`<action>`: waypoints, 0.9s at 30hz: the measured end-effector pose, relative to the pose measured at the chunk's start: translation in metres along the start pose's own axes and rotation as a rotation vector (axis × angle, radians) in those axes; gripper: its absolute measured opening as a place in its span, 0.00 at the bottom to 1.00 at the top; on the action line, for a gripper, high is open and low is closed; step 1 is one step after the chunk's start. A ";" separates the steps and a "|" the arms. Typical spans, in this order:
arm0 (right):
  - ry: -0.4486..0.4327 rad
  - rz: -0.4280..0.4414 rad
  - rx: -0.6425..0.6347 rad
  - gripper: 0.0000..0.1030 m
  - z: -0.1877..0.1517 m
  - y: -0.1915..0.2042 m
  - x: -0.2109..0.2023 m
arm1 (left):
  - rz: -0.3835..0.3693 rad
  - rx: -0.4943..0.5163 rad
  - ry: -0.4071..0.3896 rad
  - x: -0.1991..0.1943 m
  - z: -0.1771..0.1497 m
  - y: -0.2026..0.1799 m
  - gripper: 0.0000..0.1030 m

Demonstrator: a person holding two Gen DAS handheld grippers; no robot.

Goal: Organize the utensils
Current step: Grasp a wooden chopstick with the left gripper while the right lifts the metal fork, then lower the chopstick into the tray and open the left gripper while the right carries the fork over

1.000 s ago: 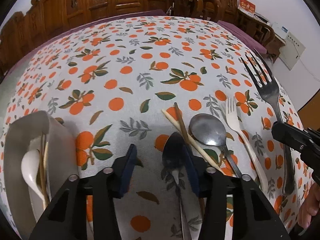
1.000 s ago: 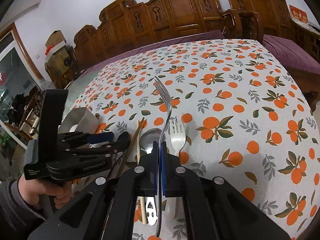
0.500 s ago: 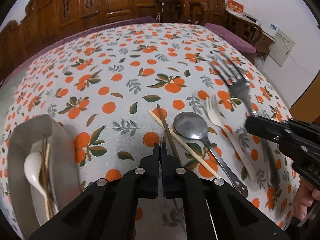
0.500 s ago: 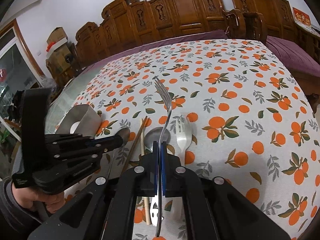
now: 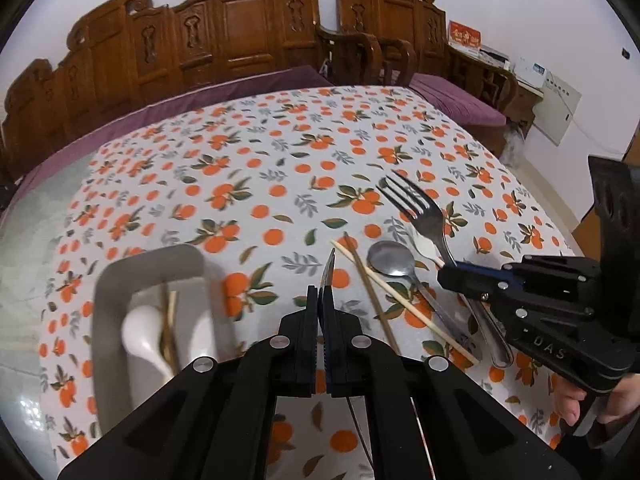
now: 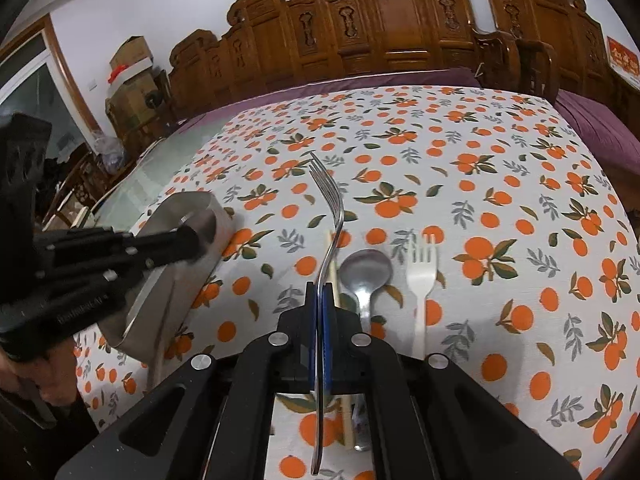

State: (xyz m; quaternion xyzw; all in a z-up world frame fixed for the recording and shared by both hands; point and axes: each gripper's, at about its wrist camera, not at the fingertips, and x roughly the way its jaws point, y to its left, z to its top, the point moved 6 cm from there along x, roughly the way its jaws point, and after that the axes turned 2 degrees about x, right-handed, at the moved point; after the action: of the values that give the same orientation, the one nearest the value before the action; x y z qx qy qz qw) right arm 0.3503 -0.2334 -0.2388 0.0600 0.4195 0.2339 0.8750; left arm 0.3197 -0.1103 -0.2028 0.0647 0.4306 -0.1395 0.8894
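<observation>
We found the left claw point(image 5: 322, 300) clamped on a dark spoon point(image 5: 329, 268) right of the tray point(image 5: 105, 292); right claw point(image 6: 320, 300) pinched the steel fork point(image 6: 332, 216). Thin edgewise grips risked slipping.

Home dining room, carved wooden chairs point(image 5: 248, 36), tablecloth point(image 5: 280, 152)

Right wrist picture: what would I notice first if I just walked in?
Probably the metal fork sticking up in the middle, pinched in the right gripper above the orange-print tablecloth. Just right of it, a spoon and a white fork lie side by side on the cloth. On the left, the left gripper sits in front of a grey tray.
</observation>
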 end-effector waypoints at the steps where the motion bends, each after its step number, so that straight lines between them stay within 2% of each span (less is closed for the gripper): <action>1: 0.000 0.002 -0.004 0.03 0.000 0.002 0.000 | 0.004 -0.002 -0.004 -0.004 0.000 0.003 0.01; 15: 0.001 0.034 -0.071 0.03 -0.006 0.041 -0.003 | 0.064 -0.028 -0.030 -0.040 -0.009 0.053 0.01; 27: 0.020 0.037 -0.107 0.03 -0.013 0.059 0.005 | 0.145 -0.073 -0.017 -0.028 -0.032 0.111 0.01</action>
State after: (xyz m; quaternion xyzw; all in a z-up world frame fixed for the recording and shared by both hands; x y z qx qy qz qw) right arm 0.3220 -0.1799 -0.2331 0.0185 0.4138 0.2730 0.8683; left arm 0.3131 0.0084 -0.2007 0.0622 0.4217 -0.0594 0.9026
